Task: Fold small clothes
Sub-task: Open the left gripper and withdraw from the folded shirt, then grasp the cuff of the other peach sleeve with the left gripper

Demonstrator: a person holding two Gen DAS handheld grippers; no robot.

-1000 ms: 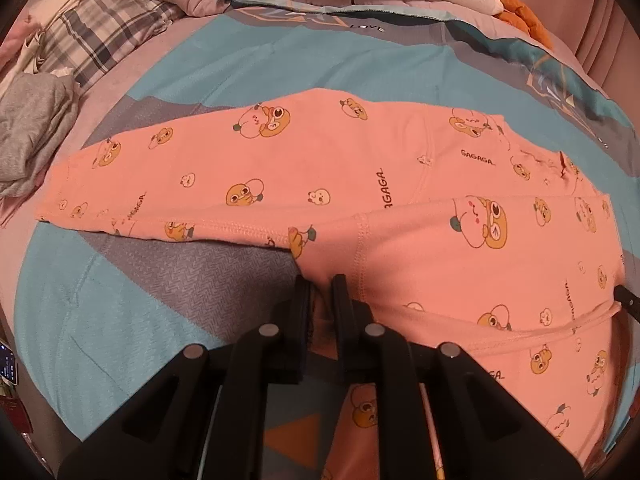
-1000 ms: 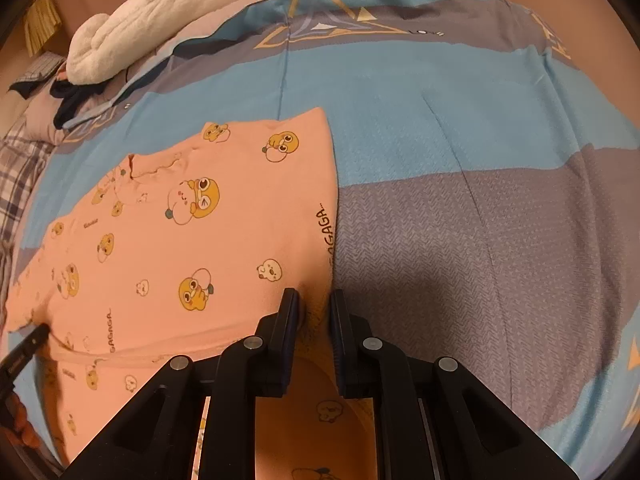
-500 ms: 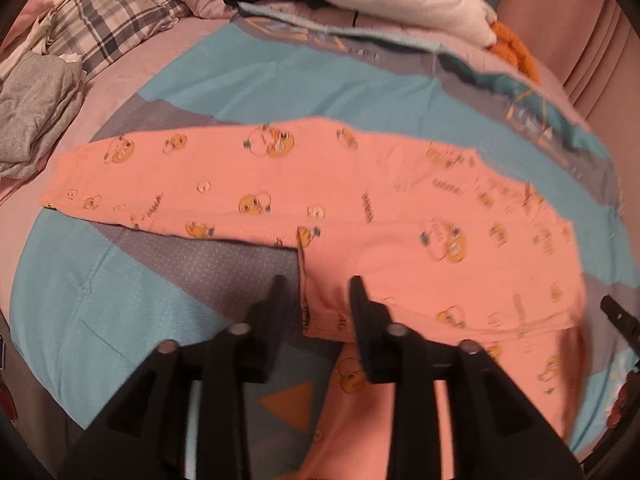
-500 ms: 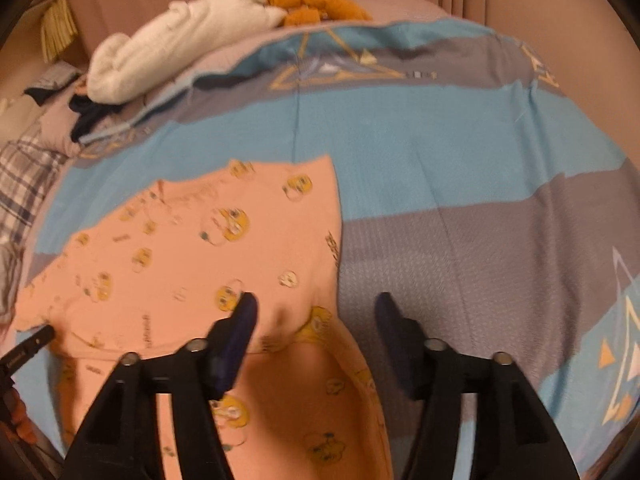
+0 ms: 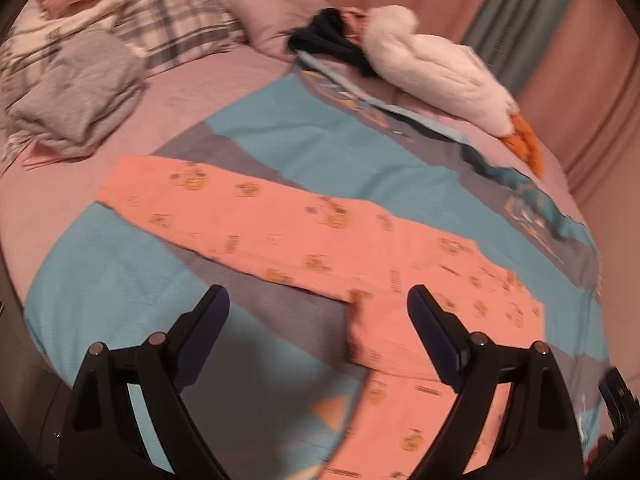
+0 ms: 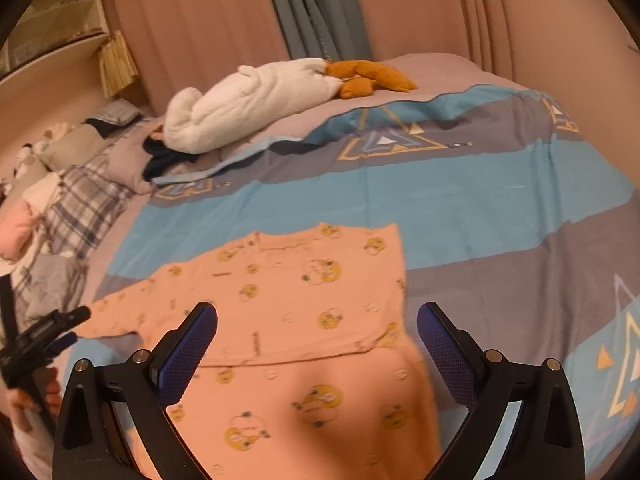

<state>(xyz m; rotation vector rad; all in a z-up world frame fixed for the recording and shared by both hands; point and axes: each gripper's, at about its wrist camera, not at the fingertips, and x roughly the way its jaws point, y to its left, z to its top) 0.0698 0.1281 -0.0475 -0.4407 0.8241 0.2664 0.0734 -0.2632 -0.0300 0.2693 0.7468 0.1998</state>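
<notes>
Fingers spread, empty; orange shirt print motion-blurred, hem cut off.

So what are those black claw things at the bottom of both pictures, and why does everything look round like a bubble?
Those are tongs. A person holds one pair in each hand, and a small camera rides on each pair, looking forward along its two fingers. The lens is very wide, so the bed bends like a bubble.

One picture is from the left tongs, the other from the right tongs. Both pairs are wide open and hold nothing.

On the blue and grey bedspread lies a pink shirt printed with little yellow cartoon faces. One long sleeve stretches out to the side. Further back are a white plush toy and a checked pillow. At the left edge of the right picture you can glimpse the other tongs.
</notes>
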